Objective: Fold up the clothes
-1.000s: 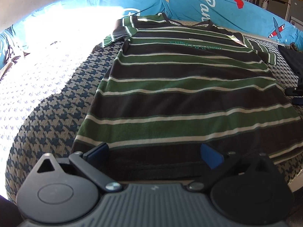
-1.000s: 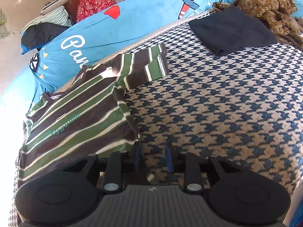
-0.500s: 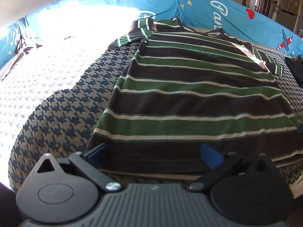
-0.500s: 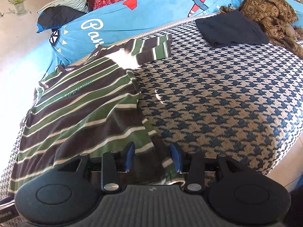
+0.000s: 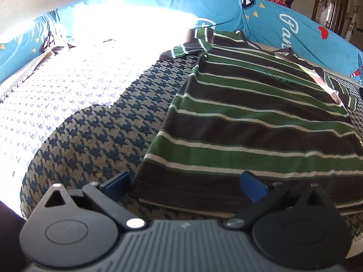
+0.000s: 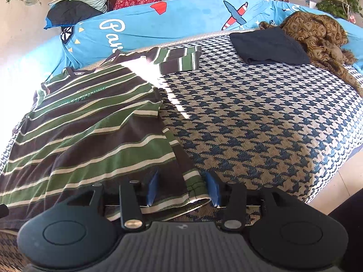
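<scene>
A green, dark brown and white striped T-shirt (image 5: 249,124) lies flat on the houndstooth bed cover (image 5: 90,136), collar at the far end. My left gripper (image 5: 183,184) is open wide just above the hem, its left finger beside the shirt's bottom left corner. In the right wrist view the same shirt (image 6: 90,131) fills the left half. My right gripper (image 6: 183,188) is open, and the shirt's bottom right hem corner lies between its blue pads (image 6: 153,187), slightly rumpled. One sleeve (image 6: 179,59) lies spread out at the far end.
A folded dark navy garment (image 6: 267,45) and a crumpled brown patterned cloth (image 6: 317,34) lie at the bed's far right. A blue printed cushion (image 6: 181,22) rims the far side. Strong sunlight washes out the bed's left part (image 5: 79,56). The floor (image 6: 335,185) shows past the right edge.
My right gripper's jaws have spread wider and it has drawn back to the hem corner. My left gripper has shifted left, so the shirt now sits further right in its view.
</scene>
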